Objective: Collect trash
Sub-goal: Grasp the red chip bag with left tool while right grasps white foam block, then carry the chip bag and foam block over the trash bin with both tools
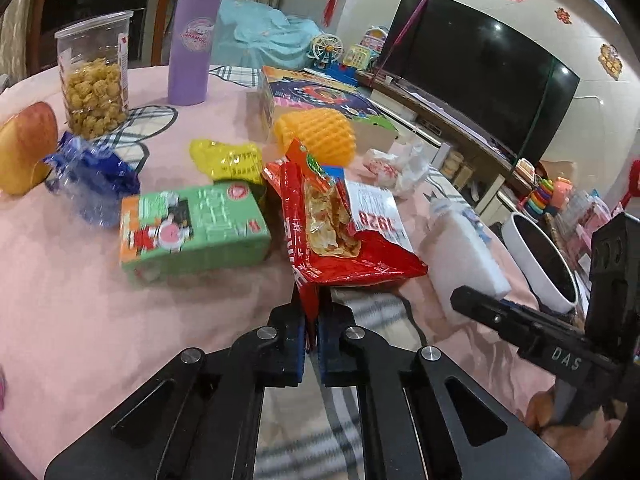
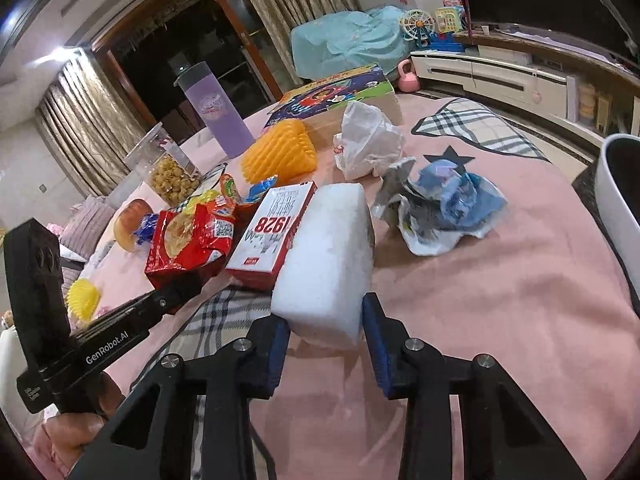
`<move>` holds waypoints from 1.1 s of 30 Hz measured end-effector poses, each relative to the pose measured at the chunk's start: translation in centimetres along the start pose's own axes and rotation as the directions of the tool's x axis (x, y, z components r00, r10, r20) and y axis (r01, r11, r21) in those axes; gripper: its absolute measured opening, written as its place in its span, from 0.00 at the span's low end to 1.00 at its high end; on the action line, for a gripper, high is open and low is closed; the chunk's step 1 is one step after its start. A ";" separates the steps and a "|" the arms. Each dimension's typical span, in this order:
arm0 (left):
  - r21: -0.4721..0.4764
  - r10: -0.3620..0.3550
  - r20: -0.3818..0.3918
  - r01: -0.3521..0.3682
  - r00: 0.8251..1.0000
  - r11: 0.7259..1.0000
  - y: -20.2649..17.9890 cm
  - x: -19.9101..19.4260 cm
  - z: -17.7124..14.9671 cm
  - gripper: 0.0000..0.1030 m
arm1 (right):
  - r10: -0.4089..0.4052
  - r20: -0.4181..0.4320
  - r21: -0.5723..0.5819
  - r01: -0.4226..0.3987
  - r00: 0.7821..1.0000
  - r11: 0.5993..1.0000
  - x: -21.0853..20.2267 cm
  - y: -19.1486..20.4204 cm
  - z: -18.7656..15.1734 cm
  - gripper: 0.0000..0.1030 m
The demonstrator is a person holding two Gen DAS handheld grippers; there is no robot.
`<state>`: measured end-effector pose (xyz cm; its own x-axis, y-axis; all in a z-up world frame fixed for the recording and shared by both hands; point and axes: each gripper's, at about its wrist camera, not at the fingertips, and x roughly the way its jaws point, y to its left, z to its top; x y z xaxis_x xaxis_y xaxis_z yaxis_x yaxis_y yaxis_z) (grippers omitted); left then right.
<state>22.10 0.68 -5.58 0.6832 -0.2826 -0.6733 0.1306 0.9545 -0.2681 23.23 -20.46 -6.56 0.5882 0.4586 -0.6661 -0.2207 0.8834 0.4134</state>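
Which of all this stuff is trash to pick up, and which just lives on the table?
Trash: red snack bag in the left tool, foam block between the right tool's fingers, crumpled paper, white wrapper, blue wrapper.

Lying about: purple bottle, popcorn jar, apple.

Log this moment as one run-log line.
left tool: shut on red snack bag | right tool: open around white foam block | bin: right
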 end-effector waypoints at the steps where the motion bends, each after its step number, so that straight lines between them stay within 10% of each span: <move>1: -0.002 -0.004 -0.002 0.004 1.000 1.000 -0.1 -0.3 -0.4 0.03 | 0.001 0.002 0.001 -0.001 1.000 1.000 -0.2 0.0 -0.1 0.35; 33: 0.183 -0.182 -0.086 0.195 0.980 0.964 -14.8 -1.0 -3.8 0.03 | -0.081 0.123 0.164 0.060 0.989 0.985 -11.4 -8.4 -3.8 0.35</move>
<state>16.78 -13.55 -3.59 0.5840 -0.4585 -0.6699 0.3906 0.8821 -0.2632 15.48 -32.69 -4.79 0.6957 0.3699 -0.6157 -0.0539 0.8817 0.4688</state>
